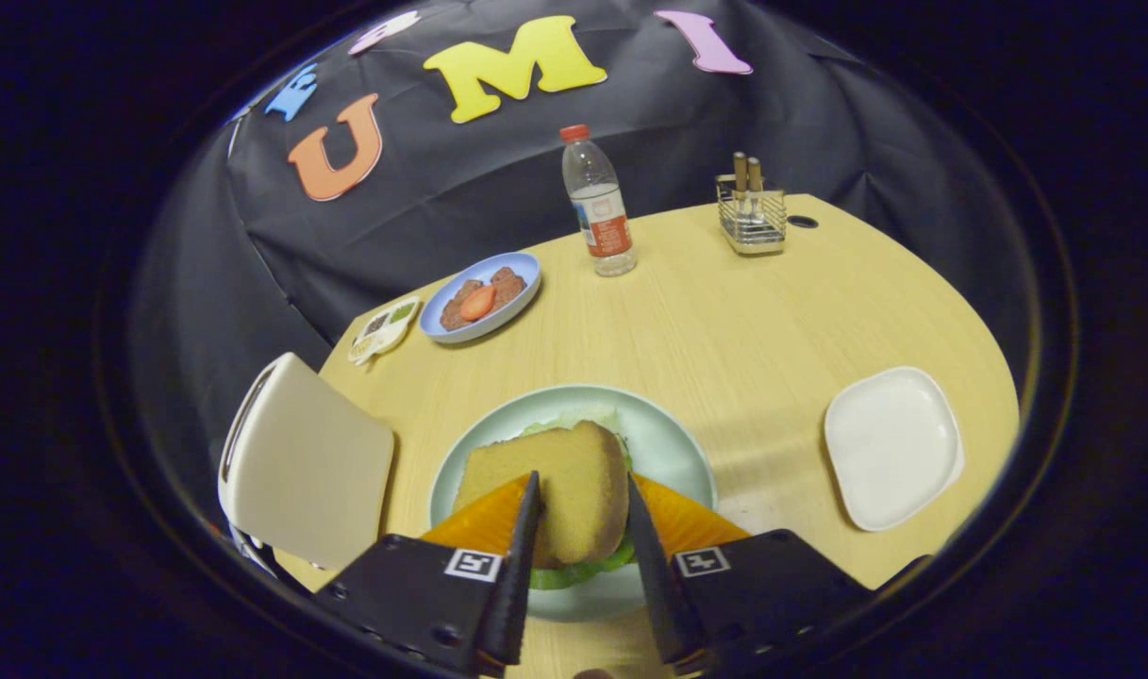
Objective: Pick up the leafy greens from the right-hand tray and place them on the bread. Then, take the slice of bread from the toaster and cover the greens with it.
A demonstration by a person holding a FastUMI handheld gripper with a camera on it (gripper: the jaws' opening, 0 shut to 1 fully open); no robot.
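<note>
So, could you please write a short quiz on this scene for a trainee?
1. True or false: the bread slice lies on top of the greens on the round plate.
2. What stands beyond the plate, toward the wall? A) a bottle B) a kettle C) a pan
3. Fill in: the square white tray holds ____.

Key
1. True. Green leaf shows under the slice at its near and far edges.
2. A. The bottle stands upright on the table, near a wire caddy.
3. Nothing. The gripper has its fingers on either side of the slice; whether they press it I cannot tell.
</note>
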